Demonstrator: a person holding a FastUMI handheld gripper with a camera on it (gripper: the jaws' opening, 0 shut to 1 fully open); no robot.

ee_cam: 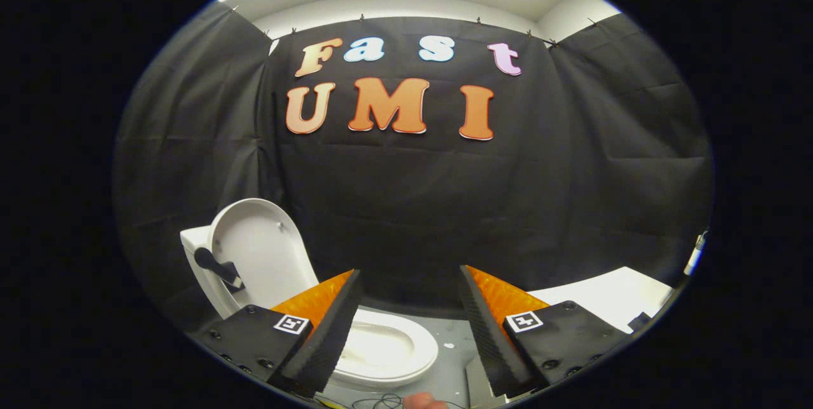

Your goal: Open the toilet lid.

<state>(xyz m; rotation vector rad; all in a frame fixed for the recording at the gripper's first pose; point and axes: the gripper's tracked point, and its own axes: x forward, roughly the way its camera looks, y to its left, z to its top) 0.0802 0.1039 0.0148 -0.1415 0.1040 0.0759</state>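
Observation:
A white toilet stands low down, beyond my left finger. Its lid [260, 250] is raised upright and leans back against the white tank [194, 244], which carries a dark flush handle [216, 264]. The open seat and bowl [387, 348] lie partly behind my left finger [330, 326]. My gripper [409, 282] is open, its two fingers wide apart with nothing between them. The fingers are pulled back from the toilet and touch nothing.
A white flat surface [610, 298] sits beyond my right finger. Black cloth walls close the booth behind and on both sides. The grey floor [454, 358] shows between the fingers, with thin cables [381, 401] and a fingertip [424, 401] near the bottom.

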